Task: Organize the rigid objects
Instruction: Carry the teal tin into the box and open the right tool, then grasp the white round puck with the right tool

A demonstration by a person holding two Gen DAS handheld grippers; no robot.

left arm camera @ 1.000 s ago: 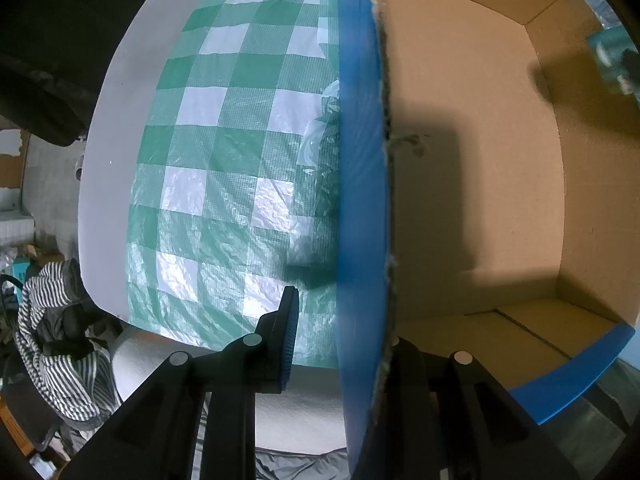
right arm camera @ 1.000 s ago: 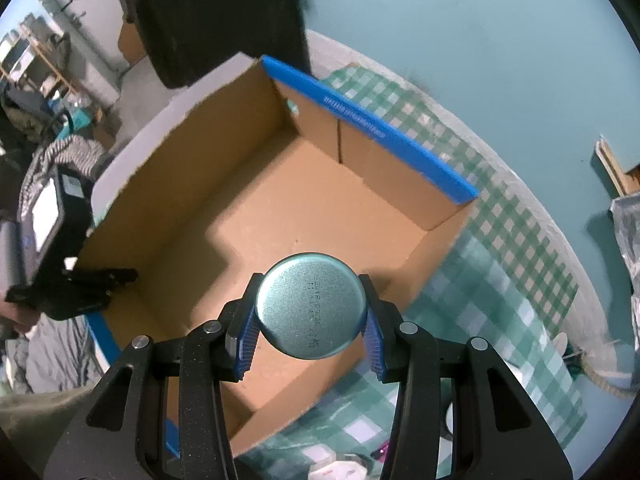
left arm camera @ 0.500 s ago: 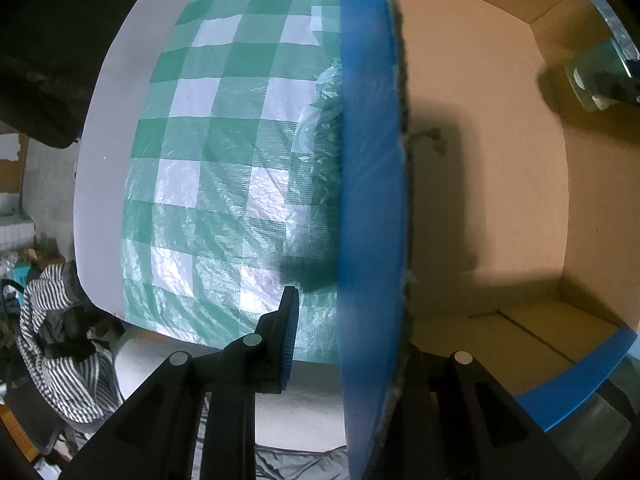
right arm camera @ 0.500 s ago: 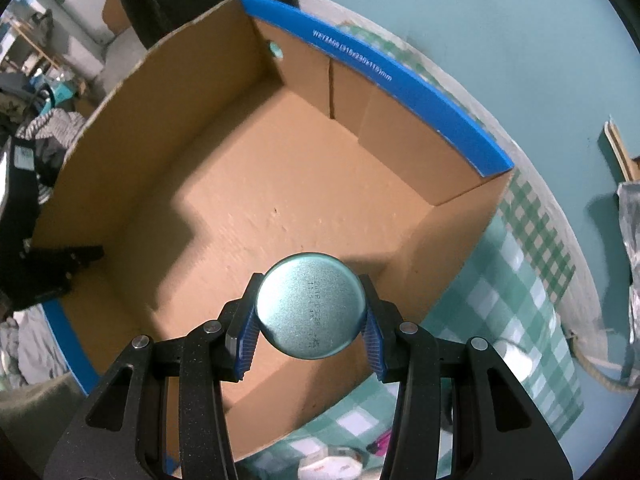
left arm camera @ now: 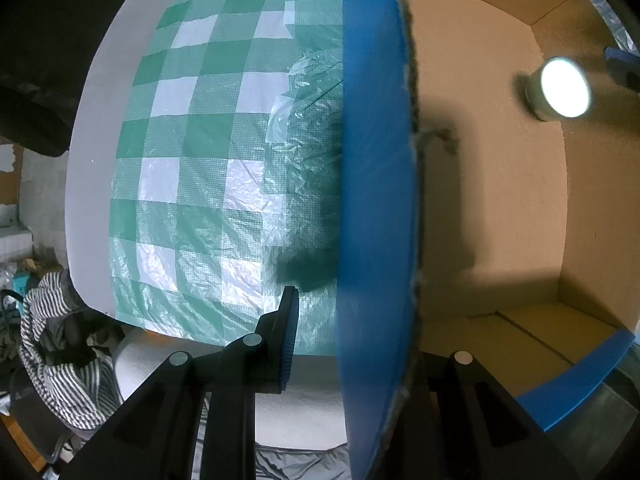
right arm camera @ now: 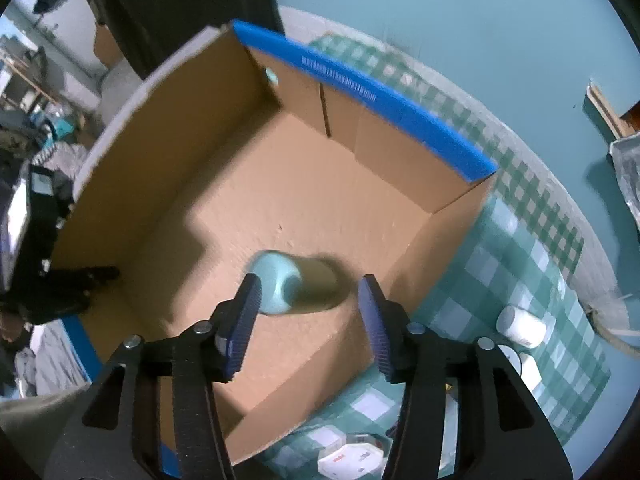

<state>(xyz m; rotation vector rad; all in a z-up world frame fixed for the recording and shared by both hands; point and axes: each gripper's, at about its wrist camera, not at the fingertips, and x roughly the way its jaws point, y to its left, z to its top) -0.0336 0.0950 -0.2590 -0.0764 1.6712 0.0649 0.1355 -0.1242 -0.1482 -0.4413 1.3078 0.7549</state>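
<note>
An open cardboard box (right arm camera: 224, 184) with blue-taped rims stands on the green checked tablecloth. My right gripper (right arm camera: 310, 312) is open above the box's near side. A round metal can (right arm camera: 296, 286) is blurred just below the fingers, inside the box, free of the pads. It also shows in the left wrist view (left arm camera: 558, 88) near the far wall. My left gripper (left arm camera: 352, 344) is shut on the box's blue-edged wall (left arm camera: 374, 200), one finger outside and one inside.
A white bottle (right arm camera: 520, 326) and white packages (right arm camera: 352, 458) lie on the cloth to the right of the box. A striped garment (left arm camera: 56, 344) hangs off the table's left edge. The teal wall (right arm camera: 480, 20) is behind the table.
My right gripper has opened and let go of the can, which has dropped into the box. The left gripper still holds the box wall.
</note>
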